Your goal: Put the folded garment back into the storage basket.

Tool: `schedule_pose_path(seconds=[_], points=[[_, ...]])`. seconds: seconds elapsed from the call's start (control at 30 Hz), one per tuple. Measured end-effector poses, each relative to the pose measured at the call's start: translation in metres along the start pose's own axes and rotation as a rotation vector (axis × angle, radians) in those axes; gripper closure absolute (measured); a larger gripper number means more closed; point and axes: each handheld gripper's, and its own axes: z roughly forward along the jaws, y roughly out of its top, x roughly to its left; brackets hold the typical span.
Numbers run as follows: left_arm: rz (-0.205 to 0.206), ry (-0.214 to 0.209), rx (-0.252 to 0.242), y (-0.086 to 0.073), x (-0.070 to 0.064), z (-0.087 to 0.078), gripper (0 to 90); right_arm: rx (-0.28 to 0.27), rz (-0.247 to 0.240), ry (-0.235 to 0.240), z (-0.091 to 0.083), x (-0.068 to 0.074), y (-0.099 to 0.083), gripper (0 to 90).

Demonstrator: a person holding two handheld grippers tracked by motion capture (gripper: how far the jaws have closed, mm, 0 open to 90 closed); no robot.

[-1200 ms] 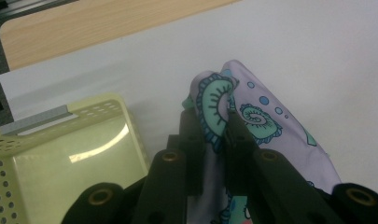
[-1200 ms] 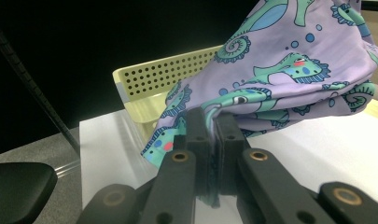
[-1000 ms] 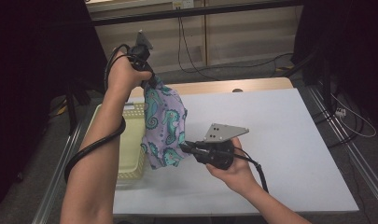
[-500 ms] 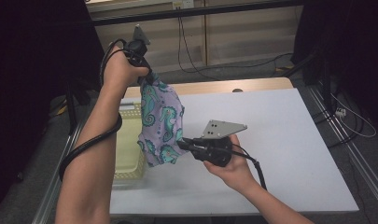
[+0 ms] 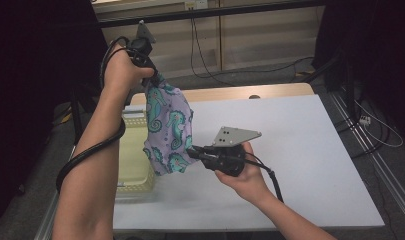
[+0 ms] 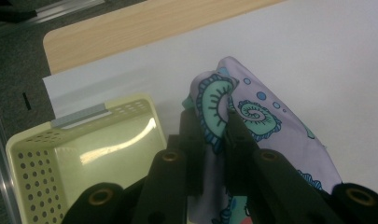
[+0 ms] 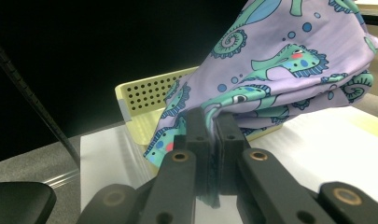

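Seahorse-print purple cloth (image 5: 168, 127): hung above the white table (image 5: 300, 145), just right of the pale yellow perforated basket (image 5: 131, 165) at the table's left edge. Left gripper (image 5: 149, 75): raised high, pinched on the cloth's top. Right gripper (image 5: 194, 152): lower, nearer, clamped on the cloth's bottom edge.

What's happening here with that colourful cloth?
A person is holding a purple seahorse-print cloth in the air between two hand-held grippers. The left gripper, raised high, pinches the cloth's top; the right gripper clamps its lower edge, just above the white table. A pale yellow perforated basket sits on the table right beside the hanging cloth.
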Motion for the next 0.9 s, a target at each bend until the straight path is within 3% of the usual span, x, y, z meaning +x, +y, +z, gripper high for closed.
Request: schedule_pose_path(seconds=[0.43, 0.9], points=[[-0.022, 0.014, 0.003, -0.005, 0.01, -0.009, 81.5, -0.016, -0.002, 0.015, 0.007, 0.005, 0.006, 86.6], [-0.014, 0.028, 0.003, -0.009, 0.018, -0.015, 81.5, -0.016, -0.001, 0.028, 0.016, 0.009, 0.007, 86.6]])
